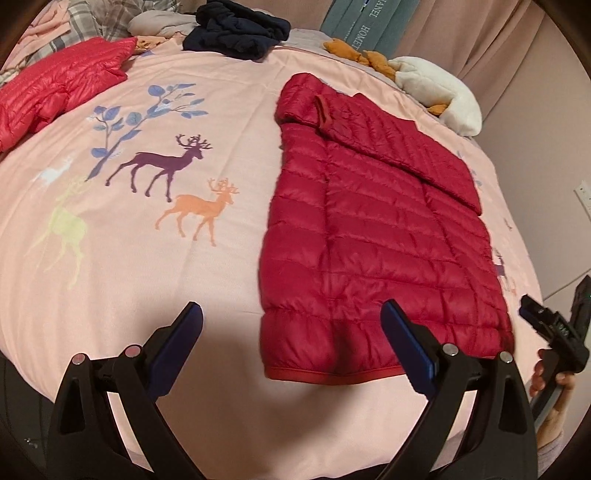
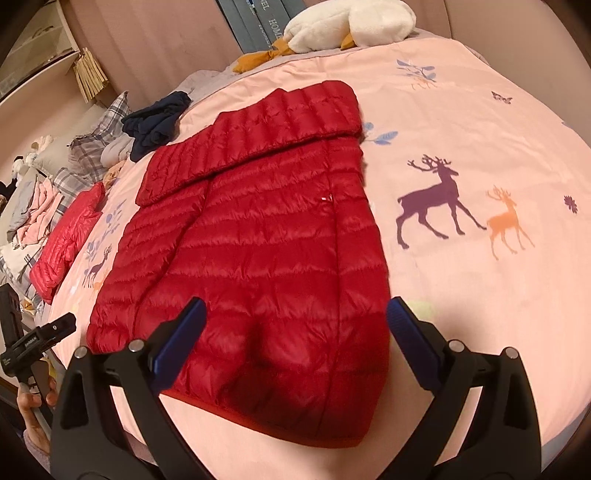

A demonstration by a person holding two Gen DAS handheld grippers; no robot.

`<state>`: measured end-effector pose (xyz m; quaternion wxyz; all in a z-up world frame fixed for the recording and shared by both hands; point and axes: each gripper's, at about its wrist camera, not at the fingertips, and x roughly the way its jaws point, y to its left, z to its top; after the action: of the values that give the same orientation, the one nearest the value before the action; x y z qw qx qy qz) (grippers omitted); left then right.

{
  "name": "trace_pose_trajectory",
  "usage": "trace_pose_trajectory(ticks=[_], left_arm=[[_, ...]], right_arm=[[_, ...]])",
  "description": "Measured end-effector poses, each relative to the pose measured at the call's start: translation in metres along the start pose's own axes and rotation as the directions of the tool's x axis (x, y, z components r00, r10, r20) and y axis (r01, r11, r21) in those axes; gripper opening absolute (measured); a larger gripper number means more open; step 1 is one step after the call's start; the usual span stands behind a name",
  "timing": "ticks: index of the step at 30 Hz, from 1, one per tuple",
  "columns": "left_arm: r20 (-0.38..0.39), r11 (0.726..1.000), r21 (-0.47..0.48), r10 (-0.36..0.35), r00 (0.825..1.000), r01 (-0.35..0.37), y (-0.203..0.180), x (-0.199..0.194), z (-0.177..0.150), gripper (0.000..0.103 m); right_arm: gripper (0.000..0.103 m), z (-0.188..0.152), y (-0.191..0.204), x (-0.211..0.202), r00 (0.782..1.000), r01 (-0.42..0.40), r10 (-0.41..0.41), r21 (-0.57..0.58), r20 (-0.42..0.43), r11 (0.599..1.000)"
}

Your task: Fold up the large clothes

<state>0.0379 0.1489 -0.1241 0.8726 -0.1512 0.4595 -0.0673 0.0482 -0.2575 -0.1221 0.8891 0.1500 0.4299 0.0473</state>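
Note:
A dark red quilted puffer jacket (image 1: 376,236) lies flat on the pink bedspread, one sleeve folded across its upper part; it also shows in the right wrist view (image 2: 258,240). My left gripper (image 1: 291,321) is open and empty, hovering above the jacket's hem and the bedspread to its left. My right gripper (image 2: 295,317) is open and empty, hovering over the jacket's lower part near the hem. The right gripper's body (image 1: 554,328) shows at the right edge of the left wrist view, held by a hand.
A folded bright red puffer jacket (image 1: 55,88) lies at the far left. A dark navy garment (image 1: 236,29) and a pile of plaid clothes (image 2: 92,147) lie at the back. A white plush toy (image 2: 347,22) and blue boxes (image 1: 362,22) sit beyond. The pink bedspread (image 1: 147,258) carries deer prints.

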Motion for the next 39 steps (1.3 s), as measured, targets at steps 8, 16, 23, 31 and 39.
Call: trace_pose_trajectory(ticks=[8, 16, 23, 31, 39], left_arm=[[-0.014, 1.000, -0.004, -0.027, 1.000, 0.027, -0.002, 0.006, -0.005, 0.097], [-0.035, 0.998, -0.026, -0.052, 0.998, 0.051, 0.002, 0.014, -0.007, 0.097], [-0.058, 0.997, -0.042, -0.069, 0.996, 0.067, 0.007, 0.026, -0.006, 0.097], [-0.062, 0.991, -0.050, -0.126, 0.990, 0.123, 0.005, 0.042, 0.000, 0.101], [-0.082, 0.975, -0.027, -0.222, 0.972, 0.221, -0.011, 0.057, 0.007, 0.102]], right_arm=[[0.099, -0.007, -0.003, 0.004, 0.998, -0.039, 0.040, 0.014, -0.046, 0.999], [0.099, -0.013, -0.015, 0.011, 0.995, -0.045, 0.050, 0.054, -0.089, 0.998], [0.099, -0.019, -0.017, 0.025, 0.992, -0.030, 0.038, 0.067, -0.122, 0.997], [0.101, -0.018, -0.008, 0.034, 0.990, -0.061, 0.068, 0.062, -0.126, 0.996], [0.101, -0.014, -0.008, 0.039, 0.982, -0.142, 0.153, 0.098, -0.113, 0.985]])
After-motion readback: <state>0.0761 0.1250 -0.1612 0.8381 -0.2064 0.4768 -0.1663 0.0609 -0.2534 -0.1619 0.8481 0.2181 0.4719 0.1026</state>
